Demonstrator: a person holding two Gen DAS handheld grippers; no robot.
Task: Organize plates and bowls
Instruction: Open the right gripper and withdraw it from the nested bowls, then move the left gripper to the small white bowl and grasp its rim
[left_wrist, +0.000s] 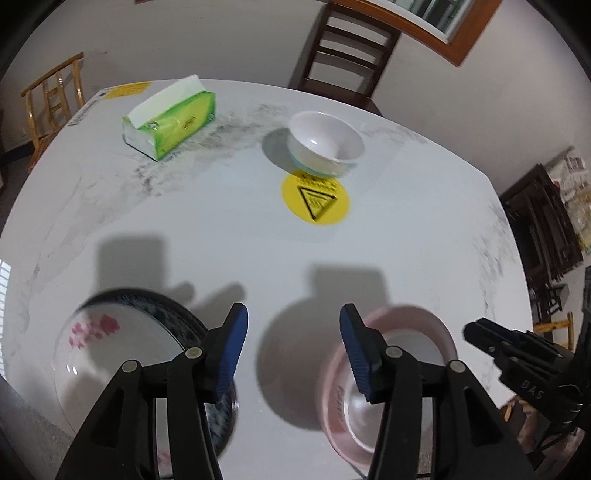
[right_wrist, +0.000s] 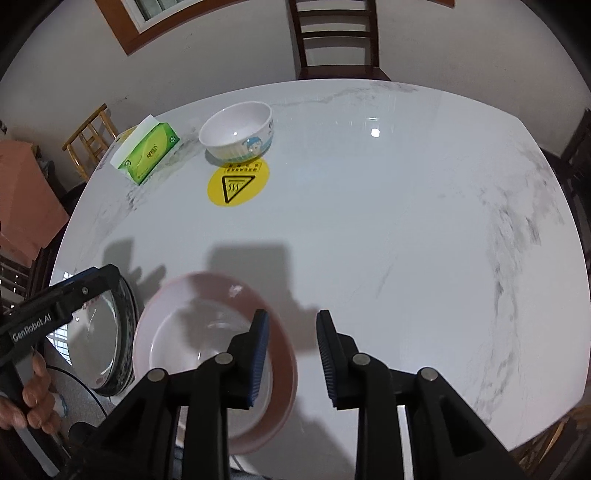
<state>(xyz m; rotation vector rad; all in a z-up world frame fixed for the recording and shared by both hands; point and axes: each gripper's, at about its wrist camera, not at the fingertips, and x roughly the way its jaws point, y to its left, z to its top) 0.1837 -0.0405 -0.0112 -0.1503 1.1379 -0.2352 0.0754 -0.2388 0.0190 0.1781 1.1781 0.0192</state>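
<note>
Hovering above the near edge of the marble-look table (right_wrist: 369, 221), both grippers hang empty over the dishes, so my reading is that this is a pause between placements, with one piece yet to be gathered. The left gripper (left_wrist: 293, 332) has its blue ribbed pads spread, nothing between them but bare tabletop; the right gripper (right_wrist: 291, 343) also shows a clear gap between its pads and holds nothing.

Low in the left wrist view, a flower plate (left_wrist: 122, 350) with pink blossoms and a dark patterned rim sits at lower left, and a pink plate (left_wrist: 399, 369), shallow with a pale glossy well, sits at lower right, behind the right-hand finger. In the right wrist view the two lie just beside each other at lower left; whether their rims touch I cannot tell.

A white bowl (right_wrist: 238, 129), deep, glazed and smooth with a small cartoon print on its wall, stands well apart in the upper middle, at the far edge of a round yellow sticker (right_wrist: 238, 181) bearing a hot-surface triangle. A green tissue pack (right_wrist: 147, 153) of soft crinkled film lies to the bowl's left.

The next move likely calls for a reach up the frame to the bowl, pads straddling its thin rim. Slick glaze could slip under a light pinch.
</note>
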